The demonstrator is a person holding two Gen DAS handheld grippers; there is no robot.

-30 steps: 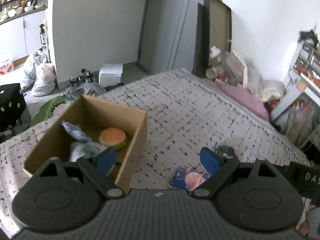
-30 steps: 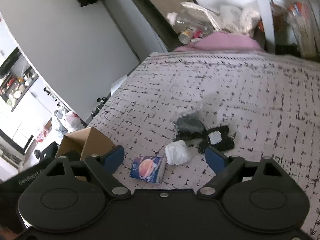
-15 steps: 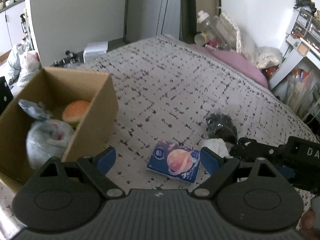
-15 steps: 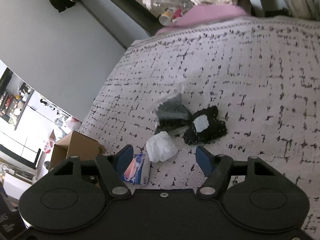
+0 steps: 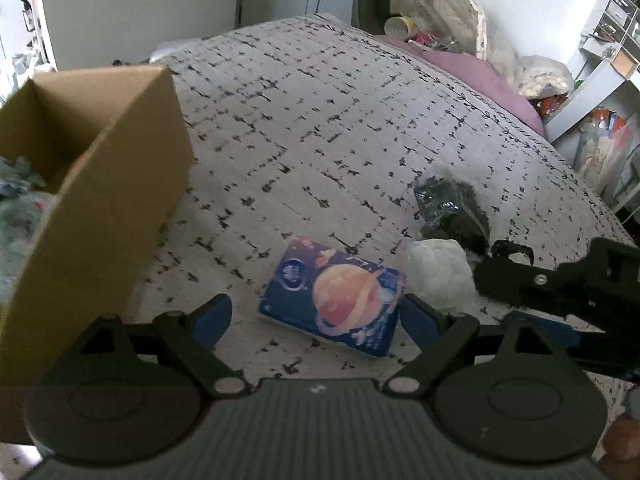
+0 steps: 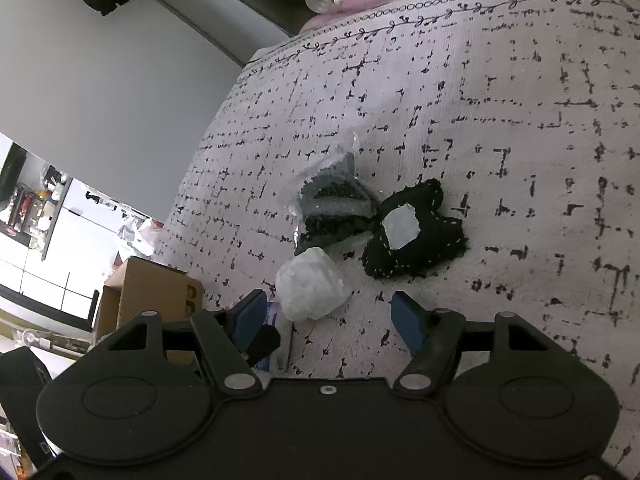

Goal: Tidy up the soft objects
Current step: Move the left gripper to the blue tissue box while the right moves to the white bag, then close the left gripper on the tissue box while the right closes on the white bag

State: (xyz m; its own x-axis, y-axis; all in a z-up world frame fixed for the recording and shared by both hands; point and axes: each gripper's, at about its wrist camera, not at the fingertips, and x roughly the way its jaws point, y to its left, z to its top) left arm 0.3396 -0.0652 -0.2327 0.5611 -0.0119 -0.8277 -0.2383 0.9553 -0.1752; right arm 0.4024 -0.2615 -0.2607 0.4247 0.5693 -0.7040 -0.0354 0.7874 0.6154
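Both grippers empty at this point. My left gripper (image 5: 314, 314) has its fingers spread wide, framing the blue tissue pack (image 5: 334, 300) with the planet print, which lies flat on the bedspread (image 5: 320, 120); I cannot tell whether the pads touch it. My right gripper (image 6: 326, 318) is likewise spread, nothing between the fingers, with the white crumpled wad (image 6: 310, 290) just ahead of the left finger.

Done so far, as I judge it: the cardboard box (image 5: 112, 184) at the left edge of the left view already holds some soft grey stuff, blurred, so I cannot name the pieces.

Left to do: four items lie loose on the bedspread in one cluster.
- tissue pack, near the box but apart from it
- white wad, just beside the pack's right end
- clear bag of dark knit material (image 6: 334, 200), touching or nearly touching the wad
- black stitched pouch (image 6: 414, 230) with a pale patch, against the bag

Estimate: somewhere mid-task. The tissue pack looks like the next pickup for the left side, the wad for the right. The wad looks light and squashy; it may slip from a wide grip.
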